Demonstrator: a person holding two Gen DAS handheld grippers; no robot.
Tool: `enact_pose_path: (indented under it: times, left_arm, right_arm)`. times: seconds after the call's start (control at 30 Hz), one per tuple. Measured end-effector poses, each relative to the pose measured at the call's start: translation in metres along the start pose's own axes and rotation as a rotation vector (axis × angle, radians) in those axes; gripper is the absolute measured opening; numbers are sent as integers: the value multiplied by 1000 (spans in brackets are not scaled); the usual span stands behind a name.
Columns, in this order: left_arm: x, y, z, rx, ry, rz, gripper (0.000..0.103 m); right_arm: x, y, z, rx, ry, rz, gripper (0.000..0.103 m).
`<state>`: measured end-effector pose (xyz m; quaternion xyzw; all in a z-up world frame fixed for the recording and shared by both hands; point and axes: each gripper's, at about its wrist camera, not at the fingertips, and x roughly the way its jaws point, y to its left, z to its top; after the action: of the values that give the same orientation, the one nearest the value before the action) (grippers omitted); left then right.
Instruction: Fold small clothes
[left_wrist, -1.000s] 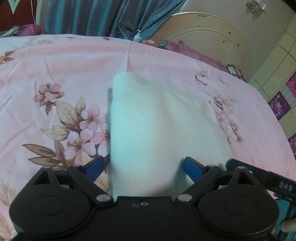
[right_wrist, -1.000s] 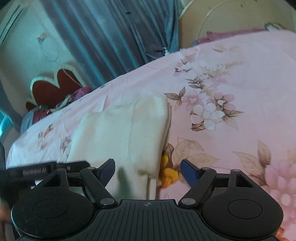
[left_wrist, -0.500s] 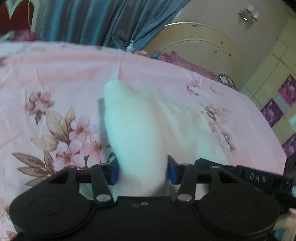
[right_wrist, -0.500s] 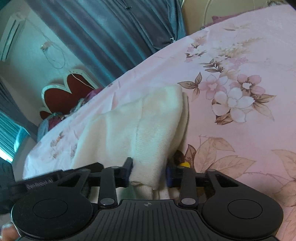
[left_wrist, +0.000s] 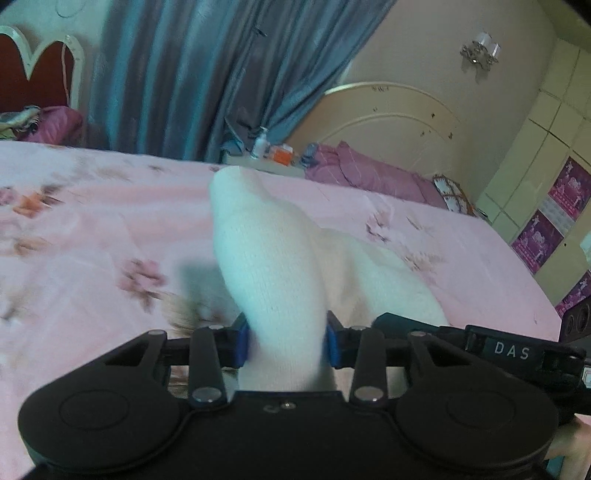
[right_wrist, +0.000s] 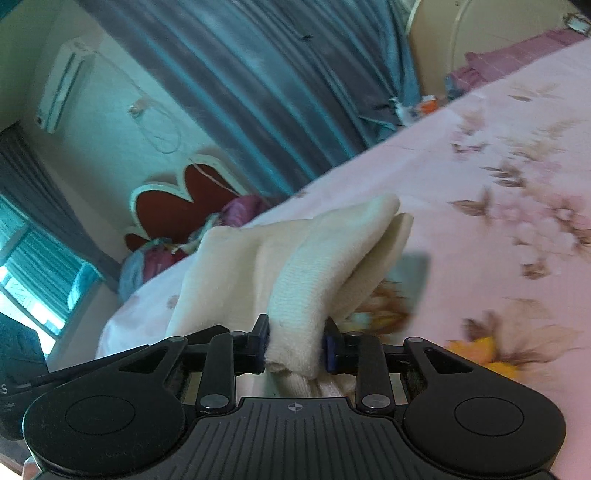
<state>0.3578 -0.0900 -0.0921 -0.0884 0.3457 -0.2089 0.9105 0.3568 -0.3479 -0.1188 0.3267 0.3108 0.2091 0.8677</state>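
A small cream knit garment (left_wrist: 273, 258) is lifted off the pink floral bedsheet (left_wrist: 92, 221) at its near edge. My left gripper (left_wrist: 286, 341) is shut on the near left part of it, the cloth bunched between the blue pads. My right gripper (right_wrist: 295, 347) is shut on the near right part of the same garment (right_wrist: 314, 266), which rises from the bedsheet (right_wrist: 498, 166) in a folded ridge. The right gripper's body shows at the right of the left wrist view (left_wrist: 517, 350).
Blue curtains (left_wrist: 207, 74) hang behind the bed. A cream headboard (left_wrist: 388, 122) and purple bedding (left_wrist: 369, 173) lie at the far right, with small bottles (left_wrist: 262, 140) beside them. A red heart-shaped headboard (right_wrist: 177, 199) stands far left. Wardrobe doors (left_wrist: 546, 166) stand at the right.
Both grippers closed on the garment's near edge and lifted it up from the sheet. The cloth now hangs in raised ridges and casts a shadow on the bed.
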Motion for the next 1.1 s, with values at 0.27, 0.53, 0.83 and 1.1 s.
enact_pose_path:
  times: [0.27, 0.53, 0.83, 1.1]
  left_arm:
    - [-52, 91, 10, -33, -43, 42, 37]
    - [-83, 200, 19, -65, -46, 46, 37]
    - [-63, 285, 16, -85, 4, 88, 38]
    - [-46, 304, 1, -30, 28, 124, 66]
  right_arm:
    - [65, 92, -27, -34, 25, 53, 28]
    - [152, 174, -65, -22, 43, 46, 28]
    - [235, 197, -96, -44, 101, -7, 28]
    - [243, 172, -99, -18, 135, -87, 33]
